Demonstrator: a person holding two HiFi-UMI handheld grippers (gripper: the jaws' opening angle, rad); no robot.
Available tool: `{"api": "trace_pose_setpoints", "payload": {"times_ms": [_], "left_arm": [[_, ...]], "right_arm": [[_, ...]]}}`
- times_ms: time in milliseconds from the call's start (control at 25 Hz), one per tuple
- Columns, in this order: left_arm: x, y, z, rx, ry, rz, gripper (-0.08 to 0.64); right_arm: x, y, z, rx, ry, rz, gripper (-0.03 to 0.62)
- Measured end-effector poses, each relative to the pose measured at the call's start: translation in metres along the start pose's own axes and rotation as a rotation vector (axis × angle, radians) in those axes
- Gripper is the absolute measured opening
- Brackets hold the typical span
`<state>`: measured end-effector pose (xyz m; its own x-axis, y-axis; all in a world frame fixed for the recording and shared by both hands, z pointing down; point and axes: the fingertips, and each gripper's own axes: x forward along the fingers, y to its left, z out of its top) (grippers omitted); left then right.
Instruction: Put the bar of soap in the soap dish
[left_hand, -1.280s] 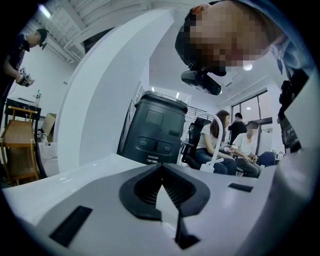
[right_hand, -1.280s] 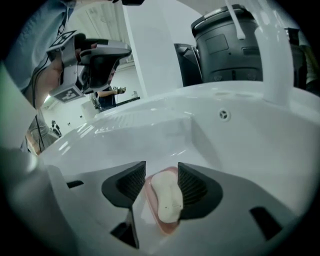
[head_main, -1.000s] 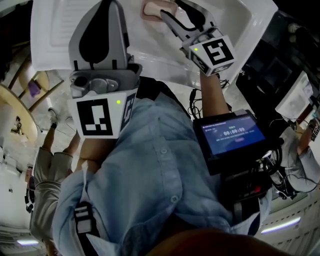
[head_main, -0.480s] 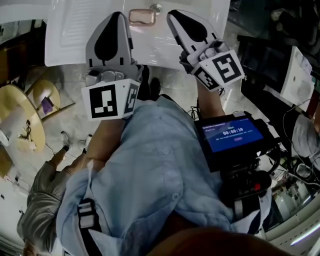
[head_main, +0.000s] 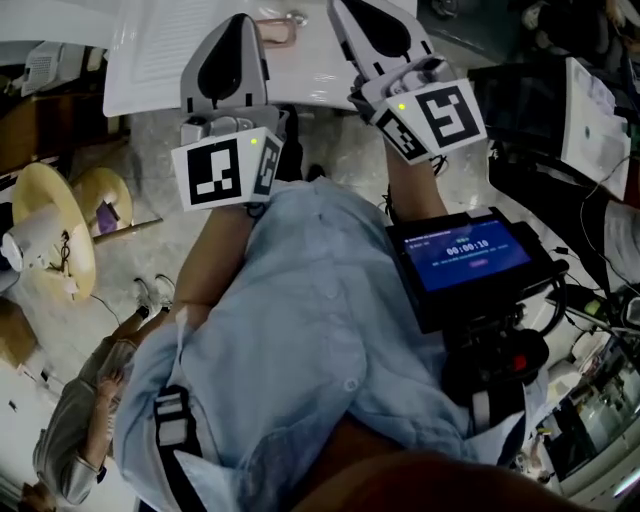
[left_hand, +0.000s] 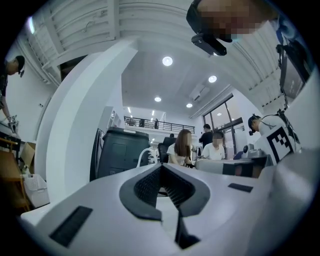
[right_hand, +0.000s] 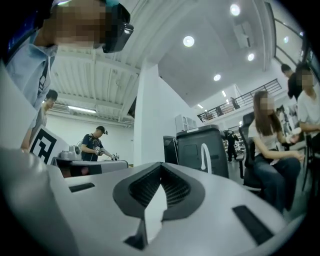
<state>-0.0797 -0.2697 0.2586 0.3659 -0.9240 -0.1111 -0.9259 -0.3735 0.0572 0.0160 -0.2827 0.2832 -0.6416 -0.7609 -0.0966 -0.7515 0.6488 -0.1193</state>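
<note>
- Head view: left gripper and right gripper both reach over the near edge of a white sink top. Their noses are side by side but apart, marker cubes facing the camera.
- Head view: bar of soap shows as a pinkish patch on the sink top, between the two noses. It is just beside the left nose and partly hidden by it, and further from the right one. It lies outside both pairs of jaws, and neither touches it as far as I can see.
- Head view: the patch is small and half covered, so I can't tell what the soap rests in.
- Left gripper view: jaws together, ribbed pads meeting along the seam with nothing between them. The camera looks level across the room at a dark bin and seated people.
- Right gripper view: jaws have just been closing and are now pressed together on nothing. Beyond them is the same room, with the bin past the tips.
</note>
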Motion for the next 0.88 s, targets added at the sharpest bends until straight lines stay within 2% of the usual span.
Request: {"api": "trace_pose_setpoints", "payload": {"times_ms": [240, 560, 880], "left_arm": [[-0.001, -0.005, -0.011, -0.020, -0.002, 0.003, 0.008], [-0.004, -0.004, -0.012, -0.007, -0.012, 0.015, 0.008], [0.003, -0.004, -0.001, 0.032, -0.018, -0.010, 0.008]], "right_arm": [[0.002, 0.001, 0.001, -0.059, 0.020, 0.009, 0.005], [0.003, 0.005, -0.001, -0.061, 0.016, 0.013, 0.006], [0.005, 0.002, 0.006, -0.043, -0.017, -0.006, 0.006]]}}
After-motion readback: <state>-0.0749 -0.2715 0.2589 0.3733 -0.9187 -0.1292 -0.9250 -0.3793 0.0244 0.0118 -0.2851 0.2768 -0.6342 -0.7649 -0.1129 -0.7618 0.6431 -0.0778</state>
